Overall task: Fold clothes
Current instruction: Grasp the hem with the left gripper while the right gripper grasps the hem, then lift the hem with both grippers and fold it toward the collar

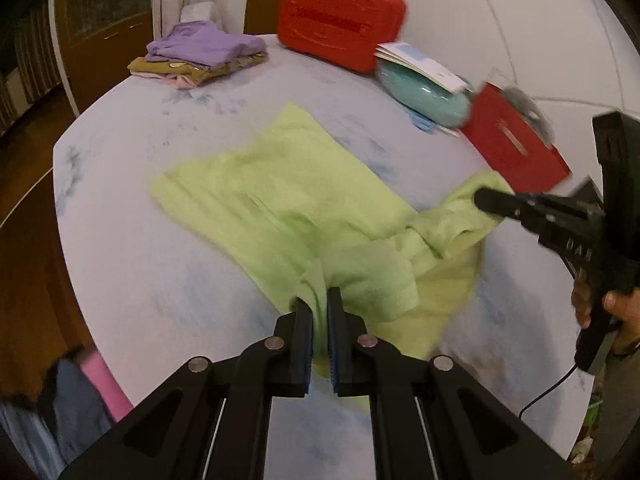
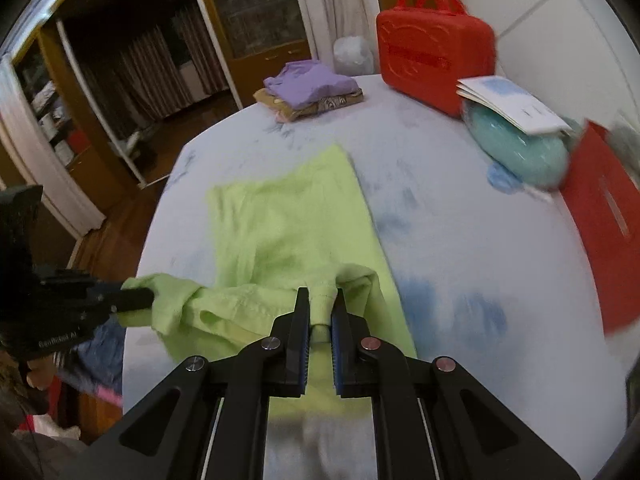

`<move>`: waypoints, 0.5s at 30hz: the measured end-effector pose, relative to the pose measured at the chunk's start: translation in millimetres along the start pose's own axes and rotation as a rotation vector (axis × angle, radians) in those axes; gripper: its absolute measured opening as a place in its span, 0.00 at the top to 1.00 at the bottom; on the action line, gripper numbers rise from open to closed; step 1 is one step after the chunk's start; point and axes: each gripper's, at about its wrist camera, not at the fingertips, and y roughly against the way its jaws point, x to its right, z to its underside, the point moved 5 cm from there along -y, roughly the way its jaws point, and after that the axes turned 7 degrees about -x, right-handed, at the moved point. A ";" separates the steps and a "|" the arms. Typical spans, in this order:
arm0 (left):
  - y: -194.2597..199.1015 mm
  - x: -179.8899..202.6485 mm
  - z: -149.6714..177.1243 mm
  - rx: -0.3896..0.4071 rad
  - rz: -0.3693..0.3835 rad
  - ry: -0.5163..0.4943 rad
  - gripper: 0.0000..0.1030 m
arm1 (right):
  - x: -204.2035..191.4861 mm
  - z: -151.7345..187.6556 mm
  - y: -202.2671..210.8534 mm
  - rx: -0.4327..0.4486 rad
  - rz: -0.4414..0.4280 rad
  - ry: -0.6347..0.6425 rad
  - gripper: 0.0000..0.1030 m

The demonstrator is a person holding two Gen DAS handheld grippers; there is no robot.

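A lime green garment (image 1: 276, 204) lies on the pale blue-white table (image 1: 160, 280), its far part flat and its near edge lifted and bunched. My left gripper (image 1: 319, 300) is shut on a fold of the near edge. My right gripper (image 2: 323, 300) is shut on another fold of the same garment (image 2: 288, 224). In the left wrist view the right gripper (image 1: 486, 200) shows at the right, pinching the cloth. In the right wrist view the left gripper (image 2: 146, 298) shows at the left, holding the cloth's corner.
A stack of folded clothes (image 1: 200, 56), purple on top, sits at the table's far left. A red case (image 1: 340, 20), a teal pouch (image 1: 424, 96) under a booklet, and a red flat box (image 1: 516, 148) line the far right. Dark wooden floor lies left of the table.
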 end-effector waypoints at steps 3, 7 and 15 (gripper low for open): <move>-20.1 -45.1 -42.5 -0.024 0.007 0.031 0.95 | -3.9 -53.6 -39.8 -0.035 -0.011 -0.010 0.92; -50.3 -86.7 -78.9 -0.060 0.007 0.073 0.94 | -7.2 -106.2 -92.5 -0.104 -0.007 0.020 0.92; -70.3 -143.8 -115.1 -0.018 -0.109 0.070 0.42 | 23.2 -143.2 -130.6 -0.083 0.001 -0.129 0.54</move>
